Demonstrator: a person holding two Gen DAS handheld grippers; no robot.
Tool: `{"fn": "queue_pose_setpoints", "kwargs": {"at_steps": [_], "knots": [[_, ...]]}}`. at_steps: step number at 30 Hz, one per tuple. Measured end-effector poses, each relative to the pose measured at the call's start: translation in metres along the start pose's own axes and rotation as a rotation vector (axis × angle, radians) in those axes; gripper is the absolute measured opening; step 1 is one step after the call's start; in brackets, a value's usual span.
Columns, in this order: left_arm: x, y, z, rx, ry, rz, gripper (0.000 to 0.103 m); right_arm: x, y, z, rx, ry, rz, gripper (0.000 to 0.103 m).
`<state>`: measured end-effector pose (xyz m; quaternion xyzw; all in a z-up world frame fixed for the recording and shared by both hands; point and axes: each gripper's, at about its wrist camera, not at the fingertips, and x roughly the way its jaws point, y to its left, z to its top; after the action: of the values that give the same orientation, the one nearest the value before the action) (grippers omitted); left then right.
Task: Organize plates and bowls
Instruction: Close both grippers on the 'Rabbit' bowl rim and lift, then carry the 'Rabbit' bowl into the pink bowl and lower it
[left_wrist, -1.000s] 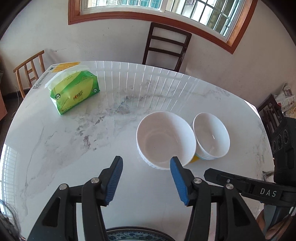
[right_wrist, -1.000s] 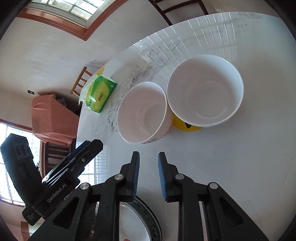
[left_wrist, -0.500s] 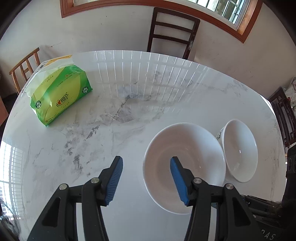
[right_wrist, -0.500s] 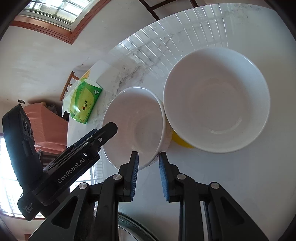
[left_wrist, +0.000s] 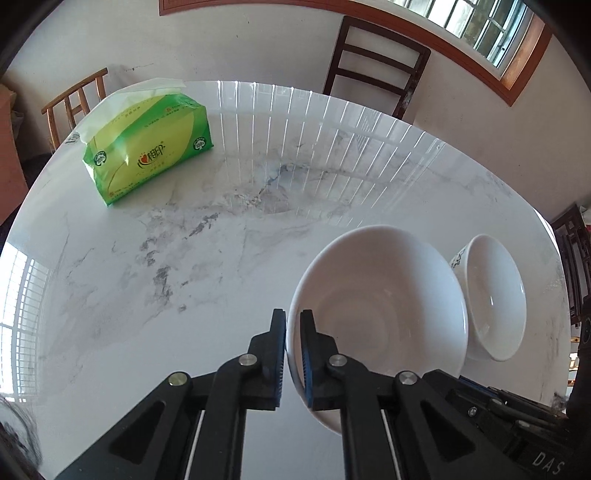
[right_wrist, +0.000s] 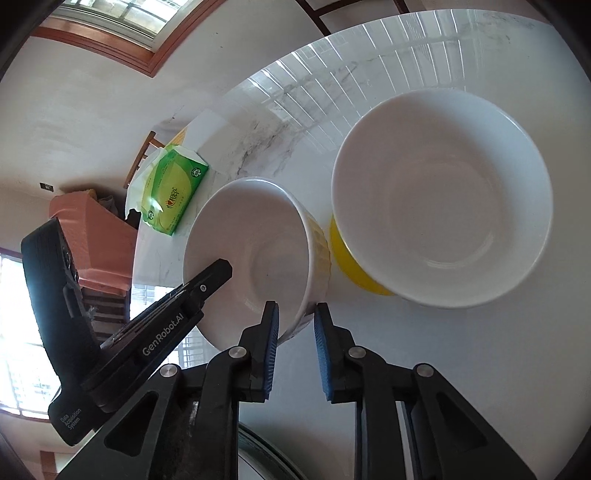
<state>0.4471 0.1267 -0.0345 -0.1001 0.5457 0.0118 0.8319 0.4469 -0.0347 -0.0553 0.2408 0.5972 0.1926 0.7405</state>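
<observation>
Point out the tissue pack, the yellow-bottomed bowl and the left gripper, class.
tissue pack (left_wrist: 147, 157): left wrist view, green front face.
yellow-bottomed bowl (right_wrist: 443, 192): right wrist view, white inner floor.
left gripper (left_wrist: 293, 354): left wrist view, between fingertips clamping the ribbed bowl's rim.

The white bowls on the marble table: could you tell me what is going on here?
A person works two handheld claws. The left claw is clamped on the rim of the ribbed white bowl; the right claw straddles its rim too, grip unclear. The yellow-bottomed bowl sits beside it, not held.

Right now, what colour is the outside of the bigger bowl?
Yellow on the bigger bowl's lower outside, white inside; clearest in the right wrist view.
</observation>
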Motion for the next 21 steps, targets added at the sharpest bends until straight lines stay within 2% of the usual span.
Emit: {"fn": "queue_pose_setpoints", "kwargs": {"at_steps": [8, 16, 21], "knots": [[-0.073, -0.001, -0.047, -0.016, -0.037, -0.075, 0.013, -0.053, 0.004, -0.034, -0.048, -0.020, 0.062, 0.015], [-0.150, -0.035, -0.103, 0.041, -0.079, -0.168, 0.015, -0.131, 0.000, -0.096, -0.121, -0.058, 0.096, 0.015], [-0.178, -0.063, -0.144, 0.078, -0.045, -0.238, 0.017, -0.177, -0.018, -0.134, -0.135, -0.093, 0.093, 0.015]]}}
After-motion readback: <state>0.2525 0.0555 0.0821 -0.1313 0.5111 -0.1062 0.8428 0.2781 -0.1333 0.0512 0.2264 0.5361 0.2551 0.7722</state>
